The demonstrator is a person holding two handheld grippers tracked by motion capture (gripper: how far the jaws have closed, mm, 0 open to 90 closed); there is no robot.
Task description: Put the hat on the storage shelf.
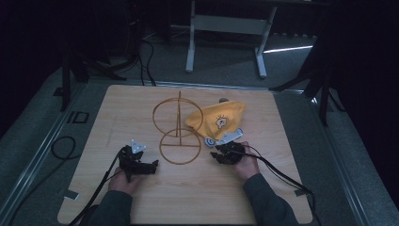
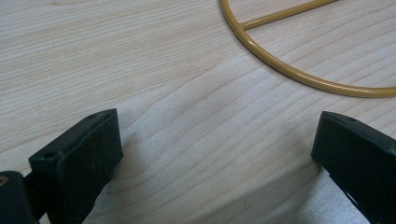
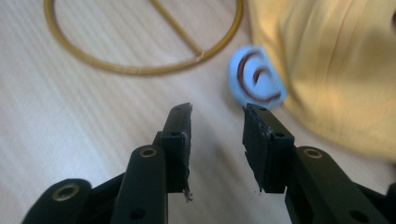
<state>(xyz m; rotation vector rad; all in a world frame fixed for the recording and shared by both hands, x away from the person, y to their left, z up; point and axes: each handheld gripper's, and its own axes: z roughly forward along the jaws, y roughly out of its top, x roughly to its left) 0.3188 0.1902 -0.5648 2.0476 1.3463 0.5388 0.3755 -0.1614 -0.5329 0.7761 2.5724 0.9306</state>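
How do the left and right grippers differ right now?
The left gripper has its jaws spread wide, while the right gripper has only a narrow gap. The left gripper faces bare table beside the wire stand; the right gripper points at the light blue tab of the yellow hat. Both are empty and hand-held low over the table.

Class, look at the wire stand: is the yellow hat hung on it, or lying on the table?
Lying on the table. The yellow hat rests crumpled beside the wire stand, overlapping its upper ring's edge.
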